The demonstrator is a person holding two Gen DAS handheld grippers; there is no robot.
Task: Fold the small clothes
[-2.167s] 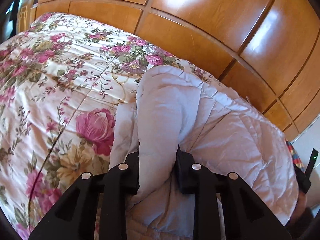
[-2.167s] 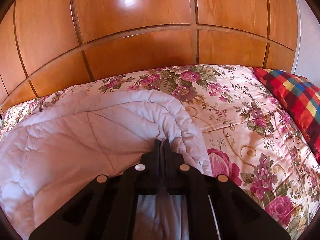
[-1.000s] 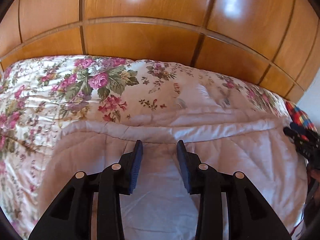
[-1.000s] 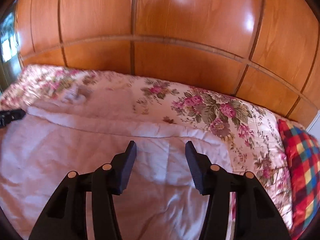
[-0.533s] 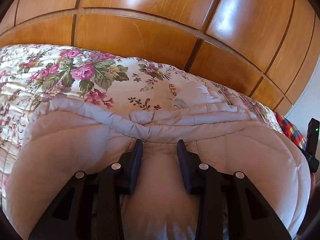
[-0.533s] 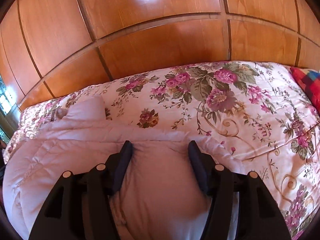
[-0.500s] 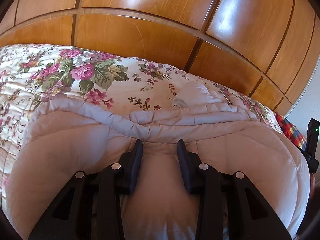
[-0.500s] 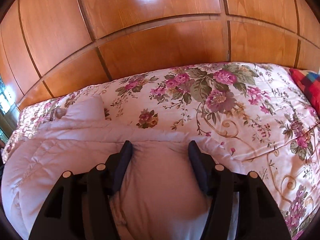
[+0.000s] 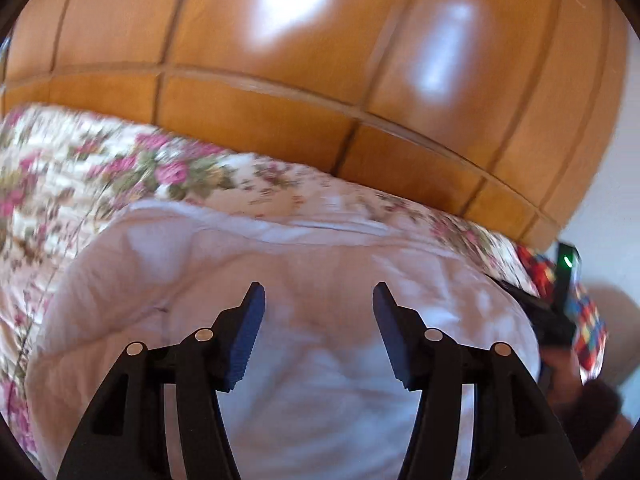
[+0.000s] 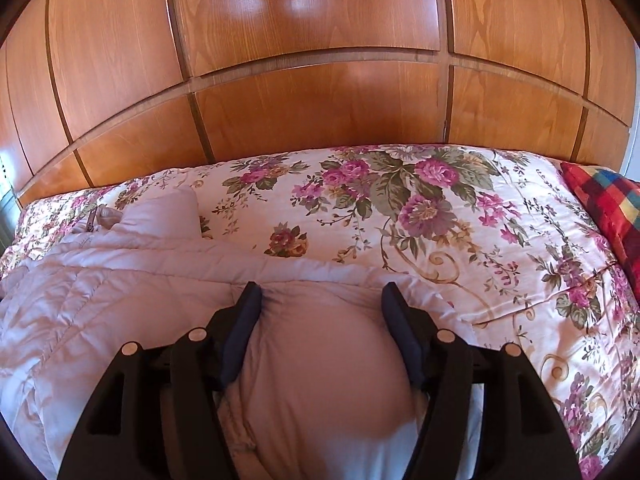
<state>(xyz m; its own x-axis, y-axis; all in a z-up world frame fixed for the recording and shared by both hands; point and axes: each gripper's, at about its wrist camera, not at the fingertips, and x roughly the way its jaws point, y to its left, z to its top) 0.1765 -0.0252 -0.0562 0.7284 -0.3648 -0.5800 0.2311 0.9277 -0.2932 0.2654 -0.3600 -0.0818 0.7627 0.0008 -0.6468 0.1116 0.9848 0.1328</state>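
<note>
Both tongs are opening as I watch. Through the left wrist view, the left gripper (image 9: pixel 318 296) has its dark blue ribbed pads spread wide, and the pale lilac quilted padded garment (image 9: pixel 320 380) lies under and between them, filling the lower half of that blurred frame; I see no pad pressing into the cloth. At the far right edge of the same frame I can make out the right gripper (image 9: pixel 556 312), a black shape with a green light, held by a hand that is mostly dark and smeared.

Through the right wrist view, the jaws of that same gripper (image 10: pixel 321 292) stand apart, with a puffy bulge of the garment (image 10: pixel 324 380) swelling up between them. Its left pad touches the fabric's side; I cannot tell whether the right pad does.

From there the garment runs toward the lower left of the frame. It lies on a cream bedspread printed with pink roses and green leaves (image 10: pixel 420 208). Glossy orange-brown wooden panelling (image 10: pixel 312 40) fills the top, and a red checked cushion (image 10: pixel 604 200) sits at the right edge.
</note>
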